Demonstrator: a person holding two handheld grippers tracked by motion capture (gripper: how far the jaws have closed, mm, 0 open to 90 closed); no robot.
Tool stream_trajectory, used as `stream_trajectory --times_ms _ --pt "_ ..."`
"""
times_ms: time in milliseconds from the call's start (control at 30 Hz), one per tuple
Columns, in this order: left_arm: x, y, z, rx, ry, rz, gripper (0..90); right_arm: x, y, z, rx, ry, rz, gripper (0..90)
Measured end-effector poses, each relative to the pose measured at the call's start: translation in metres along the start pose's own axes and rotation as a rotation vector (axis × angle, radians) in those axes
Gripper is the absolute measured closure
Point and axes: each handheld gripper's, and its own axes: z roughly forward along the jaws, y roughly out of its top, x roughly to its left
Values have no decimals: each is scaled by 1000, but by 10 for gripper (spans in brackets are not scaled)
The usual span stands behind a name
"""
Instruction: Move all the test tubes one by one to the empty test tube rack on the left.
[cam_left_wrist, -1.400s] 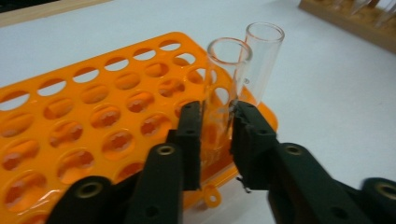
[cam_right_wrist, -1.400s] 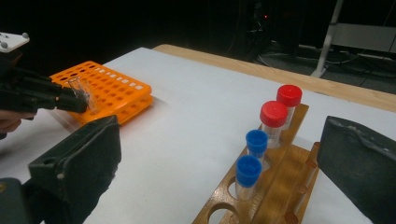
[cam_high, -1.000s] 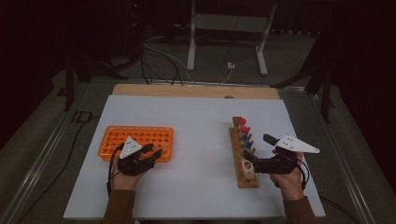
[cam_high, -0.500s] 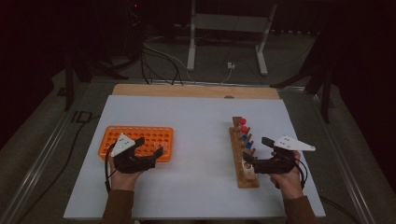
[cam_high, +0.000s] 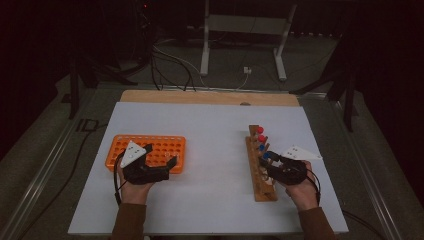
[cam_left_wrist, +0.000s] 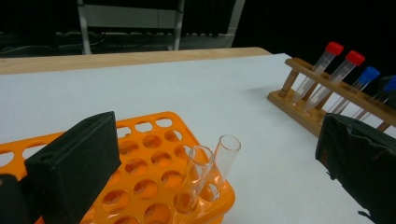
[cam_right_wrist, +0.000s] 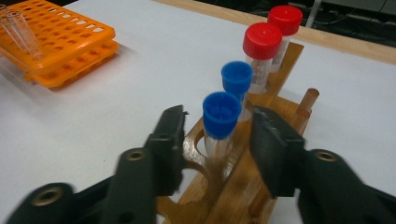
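At the lower left of the high view the left gripper hangs over the near edge of the orange rack, its jaws wide apart with nothing between them; they have just been opening. In the left gripper view two clear tubes stand leaning in the corner holes of this rack, free of the pads (so they look already placed). To the right of the centre lies the wooden rack, and the right gripper is at its near part. In the right gripper view the jaws have just been closing around the nearest blue-capped tube, which stands in its hole between them, but a gap is visible on each side, so the pads do not press it yet. To do this step well, I think the pads should meet the tube just under the cap, equally from both sides, and then lift straight along the hole, not touching the second blue tube behind.
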Motion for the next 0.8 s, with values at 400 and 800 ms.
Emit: stream_trajectory --times_ms 400,800 --pt "0 0 0 -5 8 -1 6 6 1 10 24 -25 -32 760" --pt "-1 0 1 -3 12 5 6 2 6 1 -11 -5 10 765"
